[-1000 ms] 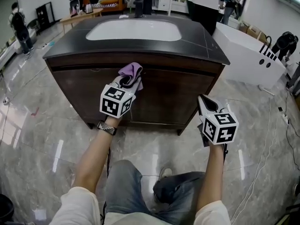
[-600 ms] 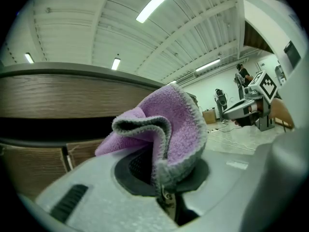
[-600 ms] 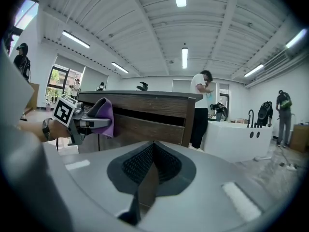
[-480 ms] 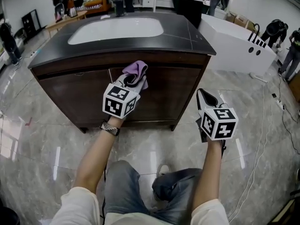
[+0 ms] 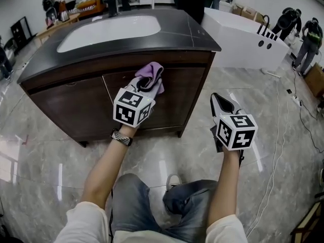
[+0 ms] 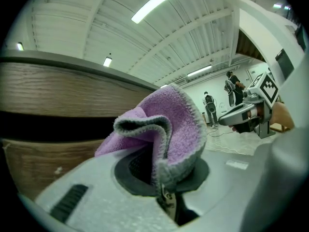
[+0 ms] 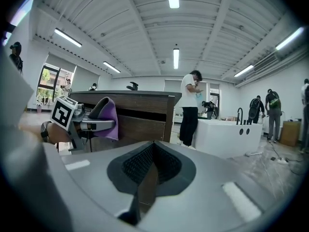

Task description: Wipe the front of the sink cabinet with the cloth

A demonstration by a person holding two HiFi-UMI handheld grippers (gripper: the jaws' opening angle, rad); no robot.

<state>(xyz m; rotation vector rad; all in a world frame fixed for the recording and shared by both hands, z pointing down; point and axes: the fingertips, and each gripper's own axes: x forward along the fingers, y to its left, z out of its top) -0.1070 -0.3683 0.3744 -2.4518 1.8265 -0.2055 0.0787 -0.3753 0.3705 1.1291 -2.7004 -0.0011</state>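
A dark wood sink cabinet (image 5: 71, 103) with a black top and a white basin (image 5: 109, 30) stands ahead of me. My left gripper (image 5: 147, 82) is shut on a purple cloth (image 5: 152, 75), held up at the cabinet's front near the gap between its doors, just below the counter edge. In the left gripper view the cloth (image 6: 169, 124) bulges out between the jaws with the wood front (image 6: 53, 95) right behind it. My right gripper (image 5: 221, 104) is shut and empty, apart from the cabinet, off its right corner. From the right gripper view I see the left gripper (image 7: 99, 117) with the cloth (image 7: 111, 115).
A white bathtub (image 5: 243, 32) stands at the back right, past the cabinet. Several people (image 5: 304, 34) are around the room's edges. A cable (image 5: 276, 151) trails over the glossy marble floor at right. My knees and a shoe (image 5: 172, 184) are below the grippers.
The left gripper and the cloth have slid to the right along the cabinet front. The view has shifted, so the cabinet now sits further left. The right gripper has stayed put.
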